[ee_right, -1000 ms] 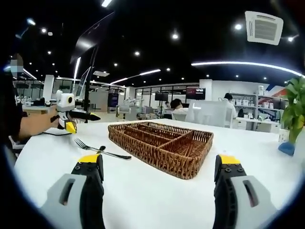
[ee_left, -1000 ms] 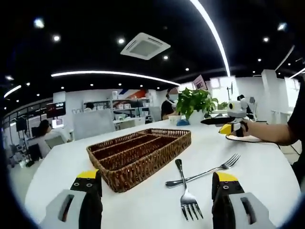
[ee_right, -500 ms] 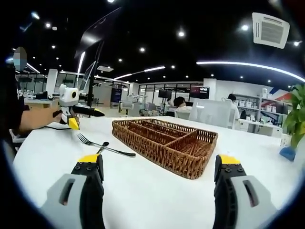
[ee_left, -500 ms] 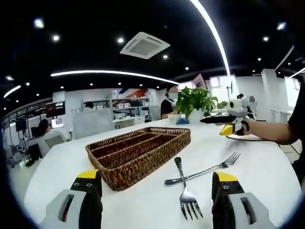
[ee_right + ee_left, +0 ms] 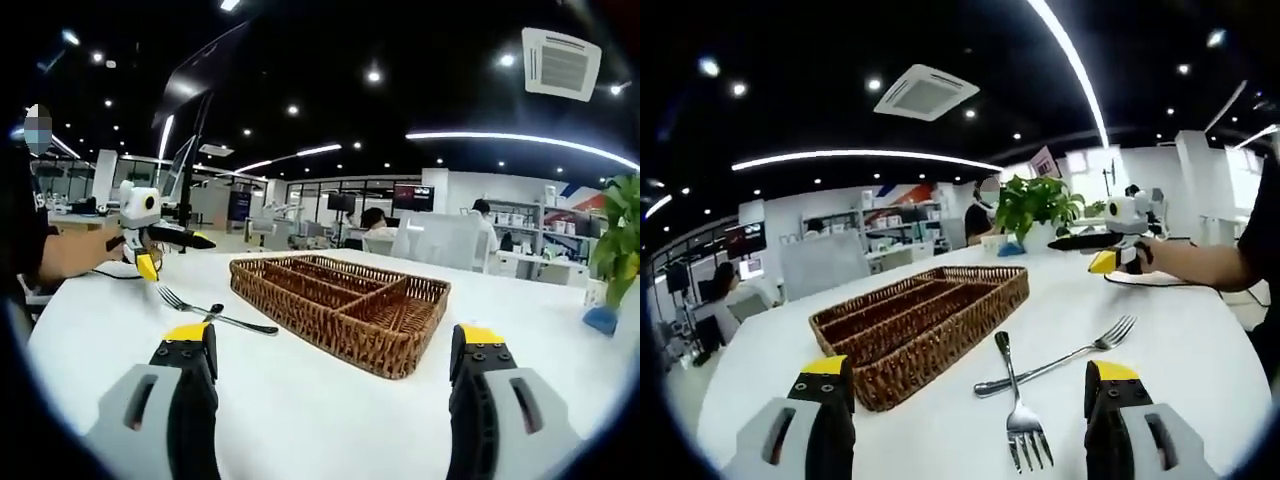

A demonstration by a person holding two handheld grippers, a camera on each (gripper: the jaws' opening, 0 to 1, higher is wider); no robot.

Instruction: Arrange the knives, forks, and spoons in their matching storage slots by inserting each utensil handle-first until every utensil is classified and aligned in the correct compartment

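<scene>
Wicker makes up the divided cutlery tray (image 5: 925, 318), which sits on the white counter (image 5: 1180, 350) with its long slots running away from the left gripper view. Just beside the tray, two forks lie crossed on the bare counter: the near fork (image 5: 1017, 410) points its tines toward the left tool (image 5: 970, 420), and the far fork (image 5: 1065, 355) angles off with its tines toward the person's arm (image 5: 1200, 265). The left tool is released, its yellow-tipped jaws wide apart with nothing between them, hanging above the counter short of the near fork. In the right gripper view the same tray (image 5: 340, 305) lies ahead, the crossed forks (image 5: 215, 315) to its left, and the right tool (image 5: 335, 400) is likewise released, holding nothing. A potted plant (image 5: 1035, 208) stands beyond the tray on the counter's far side.
</scene>
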